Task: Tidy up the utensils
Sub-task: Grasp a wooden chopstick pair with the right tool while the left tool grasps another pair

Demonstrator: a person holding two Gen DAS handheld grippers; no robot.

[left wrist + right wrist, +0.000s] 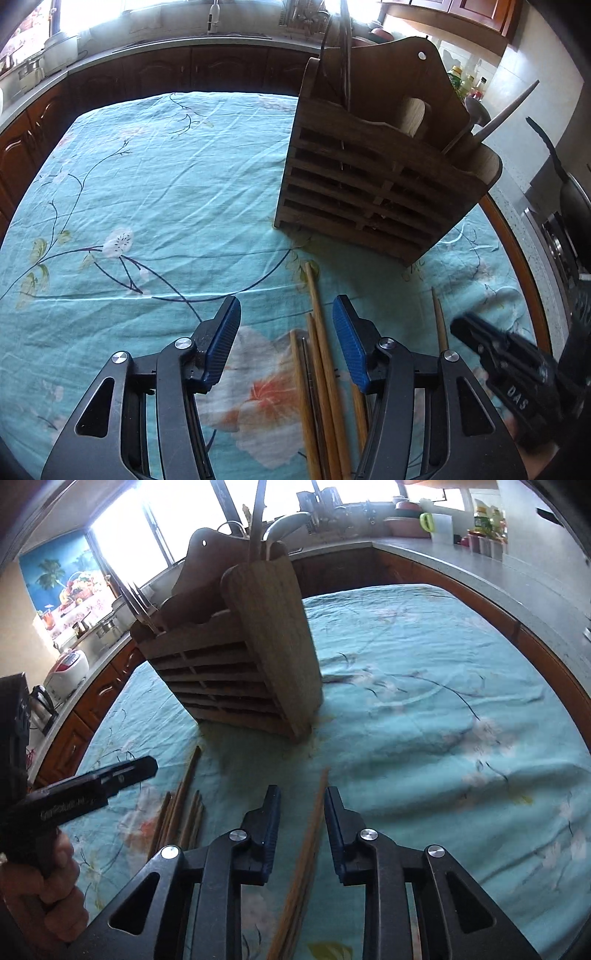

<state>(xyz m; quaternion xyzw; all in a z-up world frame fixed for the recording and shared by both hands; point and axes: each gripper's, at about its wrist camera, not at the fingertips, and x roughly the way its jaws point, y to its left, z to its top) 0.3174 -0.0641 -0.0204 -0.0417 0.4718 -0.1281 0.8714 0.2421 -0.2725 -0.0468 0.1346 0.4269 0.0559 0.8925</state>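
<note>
Between the half-open jaws of the left gripper (286, 314) a bundle of chopsticks (319, 354) is seen lying on the cloth (147, 192), nearer the right pad and not yet pressed by either; nothing is held. The right gripper (301, 797) is seen narrowed about a separate pair of chopsticks (314, 823), lying just inside its left pad, with a gap to each pad, so no grip is judged made. The holder (369, 184) stands ahead of both grippers, ahead and to the right of the left one, with utensils already upright in it. The step is judged to be the grasping of the chopsticks for transfer to the holder. It is best done if each gripper is lowered until the pads straddle the sticks at the cloth, is centred so both pads meet wood together, and is closed squarely across the sticks, lest one roll out or the cloth be pinched
</note>
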